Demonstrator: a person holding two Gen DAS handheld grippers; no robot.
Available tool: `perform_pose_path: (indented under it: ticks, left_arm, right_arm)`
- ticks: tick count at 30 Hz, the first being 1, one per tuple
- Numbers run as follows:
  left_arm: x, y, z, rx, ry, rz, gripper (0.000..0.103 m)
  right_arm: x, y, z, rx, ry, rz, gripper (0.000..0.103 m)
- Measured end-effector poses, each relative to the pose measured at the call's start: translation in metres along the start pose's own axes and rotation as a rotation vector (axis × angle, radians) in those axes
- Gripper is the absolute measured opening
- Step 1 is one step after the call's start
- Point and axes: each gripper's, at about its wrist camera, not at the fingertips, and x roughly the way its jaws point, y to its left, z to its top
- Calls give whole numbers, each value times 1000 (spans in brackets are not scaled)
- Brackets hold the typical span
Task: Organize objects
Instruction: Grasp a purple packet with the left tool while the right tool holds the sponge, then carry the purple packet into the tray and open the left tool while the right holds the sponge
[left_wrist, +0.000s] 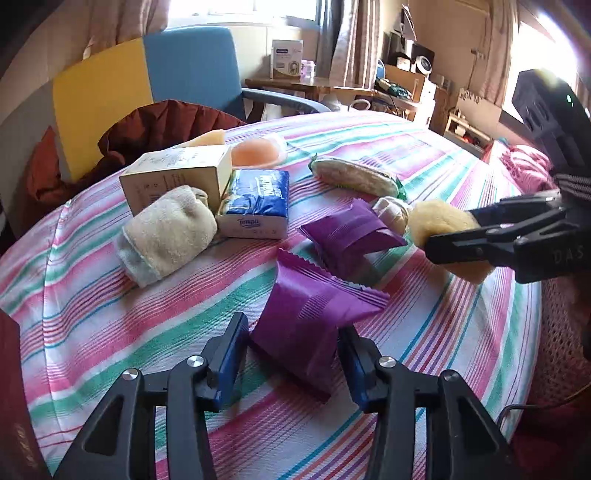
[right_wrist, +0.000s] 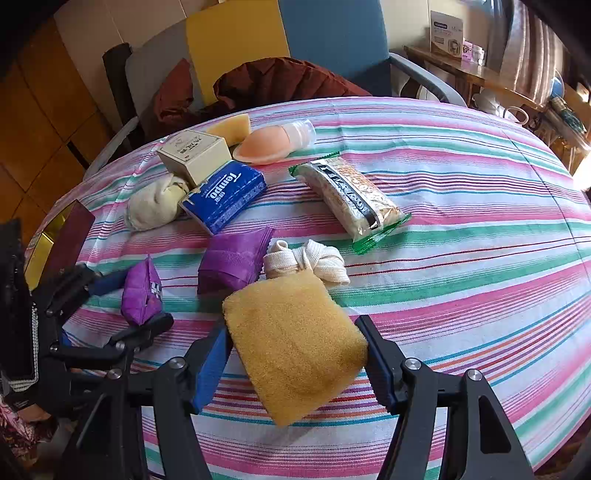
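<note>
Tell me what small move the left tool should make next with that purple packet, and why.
Probably close the left tool on the nearer purple packet. The packet already sits between its blue pads, which do not clearly press it, while the right tool is clamped on the yellow sponge, so it is busy.

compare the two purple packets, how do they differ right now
The near purple packet sits between the left gripper fingers; the far purple packet lies free on the striped cloth. The near one stands on edge in the right wrist view; the far one lies flatter, beside the white knotted strap. Both are glossy purple with zigzag-cut ends.
</note>
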Motion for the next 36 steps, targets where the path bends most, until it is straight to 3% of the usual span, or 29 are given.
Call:
perform_pose_path:
  ticks: [3, 10, 24, 36]
  left_arm:
    - [-7, 8, -5, -51, -25, -25, 47]
    - [-24, 19, -26, -141, -70, 0, 46]
    - [-88, 10, -73, -167, -119, -13, 46]
    - [-163, 64, -87, -332, -206, 66, 46]
  right_arm:
    - [0, -1, 1, 1, 1, 1, 67]
    - [-1, 1, 0, -4, -6, 3, 67]
    - [-5, 12, -1, -60, -38, -39, 67]
    - [-9, 32, -3, -161, -69, -20, 67]
